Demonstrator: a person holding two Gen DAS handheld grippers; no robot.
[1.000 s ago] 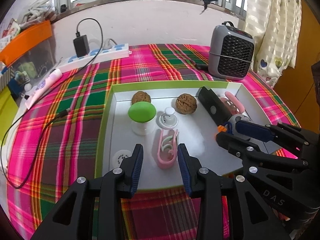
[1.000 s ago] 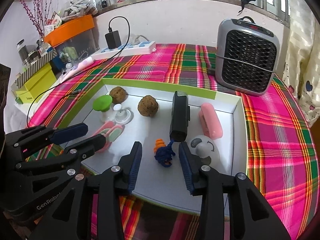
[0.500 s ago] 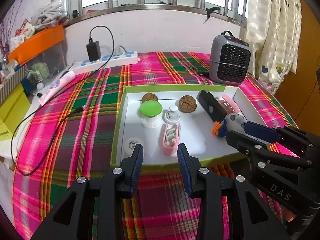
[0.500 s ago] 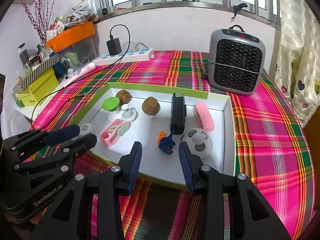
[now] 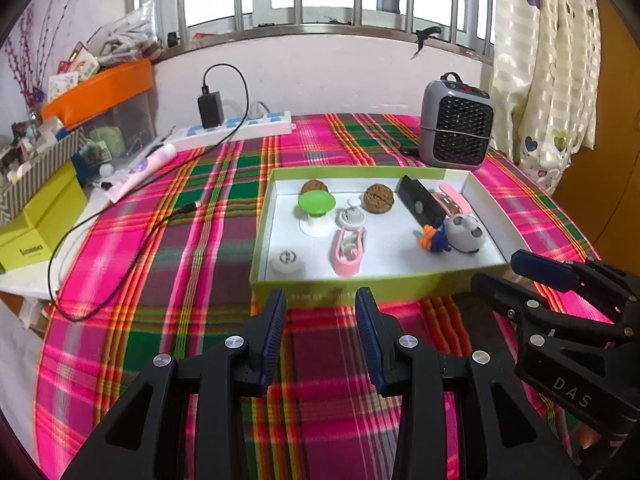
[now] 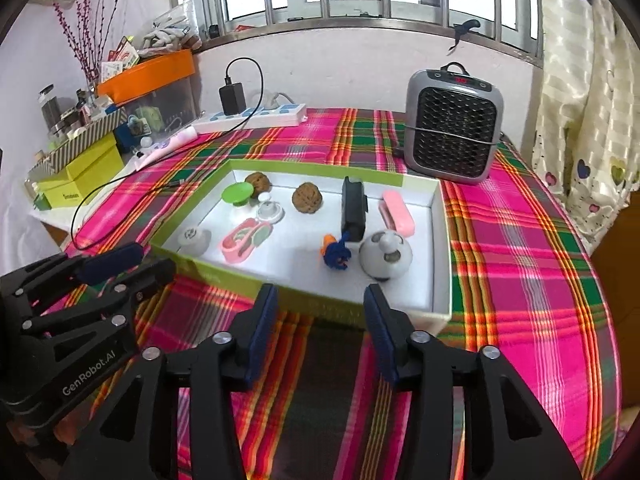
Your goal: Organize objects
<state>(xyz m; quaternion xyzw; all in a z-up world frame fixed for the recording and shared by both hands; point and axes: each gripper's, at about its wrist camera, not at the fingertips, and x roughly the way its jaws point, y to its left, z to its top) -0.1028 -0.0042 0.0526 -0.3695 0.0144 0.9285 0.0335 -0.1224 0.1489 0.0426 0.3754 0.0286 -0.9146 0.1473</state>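
Observation:
A green-rimmed white tray sits on the plaid table. In it lie two walnuts, a green-capped item, a pink clip, a black block, a pink case, a blue-orange knot, a grey round toy and a white round piece. My left gripper and right gripper are both open and empty, just short of the tray's near edge.
A grey heater stands behind the tray at the right. A power strip with a black charger and a cable lie at the back left. Yellow boxes and an orange bin crowd the left edge.
Both grippers have drawn back from over the tray to in front of its near edge. They stayed open and empty. The tray's objects have not moved.

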